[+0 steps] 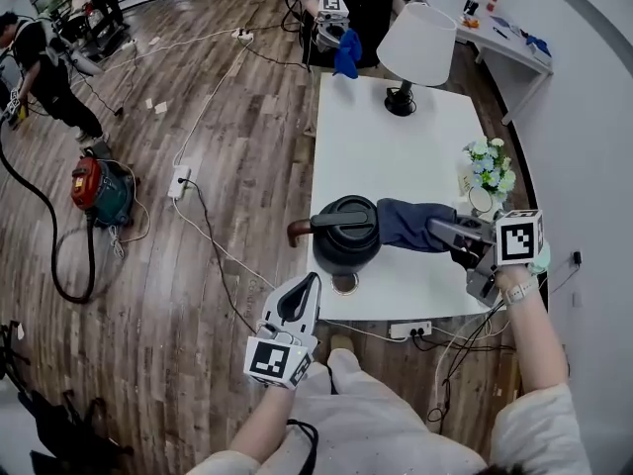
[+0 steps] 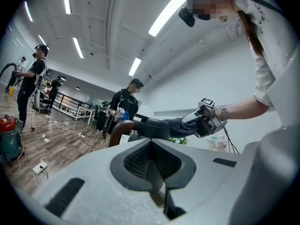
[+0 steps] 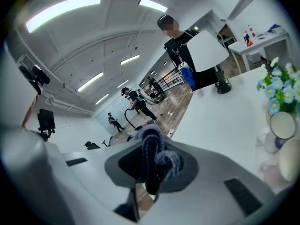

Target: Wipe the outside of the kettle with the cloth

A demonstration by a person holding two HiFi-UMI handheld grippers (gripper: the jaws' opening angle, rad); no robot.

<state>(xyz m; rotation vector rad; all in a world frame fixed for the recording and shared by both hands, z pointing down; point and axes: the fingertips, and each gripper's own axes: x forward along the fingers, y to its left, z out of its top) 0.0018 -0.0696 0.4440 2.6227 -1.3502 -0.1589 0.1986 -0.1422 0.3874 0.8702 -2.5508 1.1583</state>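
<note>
Wood floor, white table (image 1: 386,146) ahead of you. Lamp (image 1: 416,49) at far end, flowers (image 1: 491,165) at right edge, red vacuum (image 1: 100,190) on floor far left. Black kettle (image 1: 346,234) stands at table's near edge, brown handle pointing left. Blue cloth (image 1: 407,223) lies against kettle's right side and stretches right into your right gripper (image 1: 442,229), whose jaws are pinched on bunched cloth. Your left gripper (image 1: 314,281) is held off near edge, just beside kettle. Its jaws are closed together with nothing between them, tips aimed at kettle.
</note>
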